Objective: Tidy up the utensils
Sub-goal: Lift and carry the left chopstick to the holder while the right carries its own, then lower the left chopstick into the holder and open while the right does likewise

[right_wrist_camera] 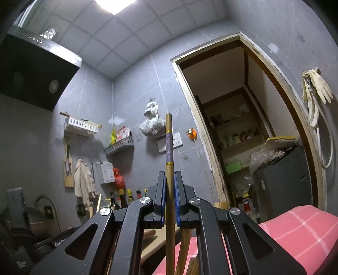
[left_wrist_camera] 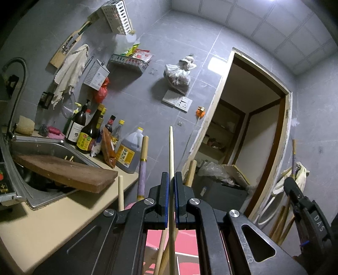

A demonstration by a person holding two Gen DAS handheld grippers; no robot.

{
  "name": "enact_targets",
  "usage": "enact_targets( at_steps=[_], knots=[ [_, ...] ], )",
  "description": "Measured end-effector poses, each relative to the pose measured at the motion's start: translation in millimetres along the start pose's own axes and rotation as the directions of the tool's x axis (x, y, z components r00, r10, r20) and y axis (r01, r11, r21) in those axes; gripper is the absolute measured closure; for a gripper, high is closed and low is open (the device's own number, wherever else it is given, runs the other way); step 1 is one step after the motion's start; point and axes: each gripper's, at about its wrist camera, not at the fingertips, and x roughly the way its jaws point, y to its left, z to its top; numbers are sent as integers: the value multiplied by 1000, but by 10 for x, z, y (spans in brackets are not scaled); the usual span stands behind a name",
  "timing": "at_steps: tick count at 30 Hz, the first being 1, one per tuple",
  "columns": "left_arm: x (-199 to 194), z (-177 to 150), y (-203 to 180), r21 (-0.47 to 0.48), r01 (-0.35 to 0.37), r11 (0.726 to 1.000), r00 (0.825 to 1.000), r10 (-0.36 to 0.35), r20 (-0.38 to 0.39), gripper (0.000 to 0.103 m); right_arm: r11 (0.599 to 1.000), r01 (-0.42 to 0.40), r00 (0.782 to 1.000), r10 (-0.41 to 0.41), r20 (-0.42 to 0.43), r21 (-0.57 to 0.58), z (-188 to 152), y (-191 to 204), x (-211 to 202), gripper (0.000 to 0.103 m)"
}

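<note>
Nearest in the left wrist view, the left gripper (left_wrist_camera: pixel 172 182) has its jaws pinched tight on a pale chopstick (left_wrist_camera: pixel 171 152), which stands upright and runs from 6 o'clock up to the middle of the frame. Loose sticks (left_wrist_camera: pixel 162 253) lie below it over a pink checked cloth (left_wrist_camera: pixel 186 241). The right gripper (right_wrist_camera: pixel 170 179) is likewise clamped, on a darker chopstick with a purple patterned band (right_wrist_camera: pixel 169 148), its tip pointing at 12 o'clock. In the left view that tool shows at 4 o'clock (left_wrist_camera: pixel 295 196), well apart from the left one.

Further out, at 9 o'clock in the left view, a beige counter (left_wrist_camera: pixel 52 215) carries a steel sink (left_wrist_camera: pixel 38 148) with a wooden cutting board (left_wrist_camera: pixel 67 171) tilted across it, and sauce bottles (left_wrist_camera: pixel 88 129) behind. On the grey wall at 11 o'clock hangs a white slotted holder (left_wrist_camera: pixel 118 17), probably where utensils belong, though that is a guess.

The step in hand looks like carrying one stick in each tool to a common place. To do it well, keep both grips firm and each stick upright so it cannot swivel between the pads. Keep the tools apart so the long tips do not cross. Lead with the stick's free end into any slot, and loosen only once it is seated.
</note>
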Motion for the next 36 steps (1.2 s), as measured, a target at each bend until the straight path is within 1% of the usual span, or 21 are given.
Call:
enact_targets(
  at_steps=[8, 19, 26, 36],
  knots=[
    [-26, -120, -70, 51, 15, 999, 1000, -14, -20, 100, 1000, 11, 999, -12, -44, -28, -77, 54, -49, 97],
    [-54, -256, -69, 87, 32, 996, 995, -23, -92, 100, 998, 28, 992, -34, -122, -54, -148, 82, -158, 97],
    [-64, -337, -64, 109, 21, 994, 990, -5, -141, 100, 998, 24, 984, -35, -173, -66, -194, 100, -199, 97],
    [-103, -405, -94, 147, 15, 989, 983, 12, -183, 100, 997, 29, 974, -45, -222, -74, -225, 97, -237, 97]
  ],
)
